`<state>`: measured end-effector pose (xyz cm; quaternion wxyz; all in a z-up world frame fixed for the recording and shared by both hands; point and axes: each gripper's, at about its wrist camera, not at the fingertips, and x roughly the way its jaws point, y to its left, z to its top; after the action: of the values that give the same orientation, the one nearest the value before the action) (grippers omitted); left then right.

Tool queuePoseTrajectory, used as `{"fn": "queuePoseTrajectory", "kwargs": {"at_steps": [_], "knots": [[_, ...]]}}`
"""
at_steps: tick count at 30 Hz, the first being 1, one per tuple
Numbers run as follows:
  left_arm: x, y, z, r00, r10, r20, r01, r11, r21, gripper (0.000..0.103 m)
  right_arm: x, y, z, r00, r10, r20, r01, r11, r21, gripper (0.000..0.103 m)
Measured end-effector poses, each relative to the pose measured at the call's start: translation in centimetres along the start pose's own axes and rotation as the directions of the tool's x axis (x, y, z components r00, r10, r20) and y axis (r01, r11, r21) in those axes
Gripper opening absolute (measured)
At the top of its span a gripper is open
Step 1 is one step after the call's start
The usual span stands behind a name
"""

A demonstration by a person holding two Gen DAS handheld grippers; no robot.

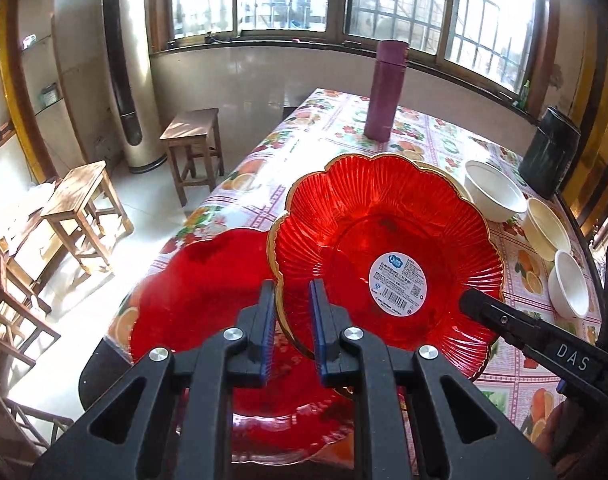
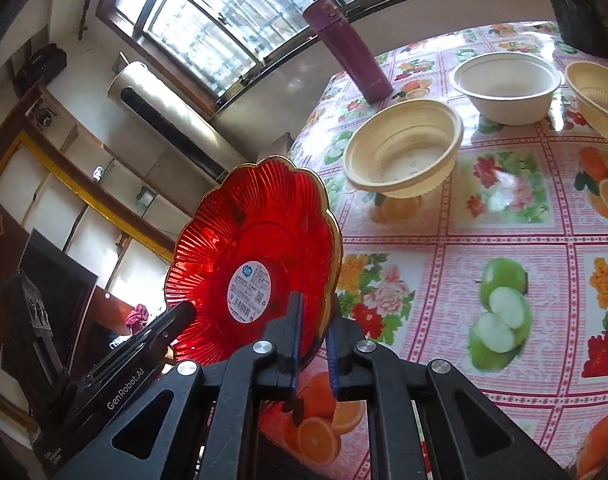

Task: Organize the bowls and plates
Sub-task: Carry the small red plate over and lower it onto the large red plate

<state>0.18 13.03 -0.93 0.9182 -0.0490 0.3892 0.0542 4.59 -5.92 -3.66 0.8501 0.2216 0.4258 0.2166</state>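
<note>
A red ribbed plate with a gold scalloped rim and a round white label hangs tilted above the table, held from both sides. My left gripper is shut on its near rim, and my right gripper is shut on the opposite rim. The right gripper's tip reaches in from the right; the left gripper's tip touches the held plate. A second red plate lies flat on the table below, partly covered. Bowls stand beyond: a cream one, a white one and another cream one.
The table has a fruit-print cloth. A tall purple flask stands toward the far end and a dark pot at the far right corner. Wooden stools stand on the floor to the left, near a floor air conditioner.
</note>
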Motion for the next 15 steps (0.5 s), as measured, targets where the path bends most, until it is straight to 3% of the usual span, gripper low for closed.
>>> {"fn": "queuePoseTrajectory", "kwargs": {"at_steps": [9,15], "knots": [[2.6,4.5,-1.5,0.995,0.081,-0.052,-0.084,0.995,-0.058,0.014,5.4,4.8,-2.4,0.994,-0.065,-0.084,0.054,0.99,-0.126,0.012],[3.9,5.9,-2.3,0.991,0.102,-0.085,-0.108,0.992,-0.066,0.014,7.0,6.4,-3.5,0.987,-0.135,-0.091,0.115,0.972,-0.204,0.012]]}}
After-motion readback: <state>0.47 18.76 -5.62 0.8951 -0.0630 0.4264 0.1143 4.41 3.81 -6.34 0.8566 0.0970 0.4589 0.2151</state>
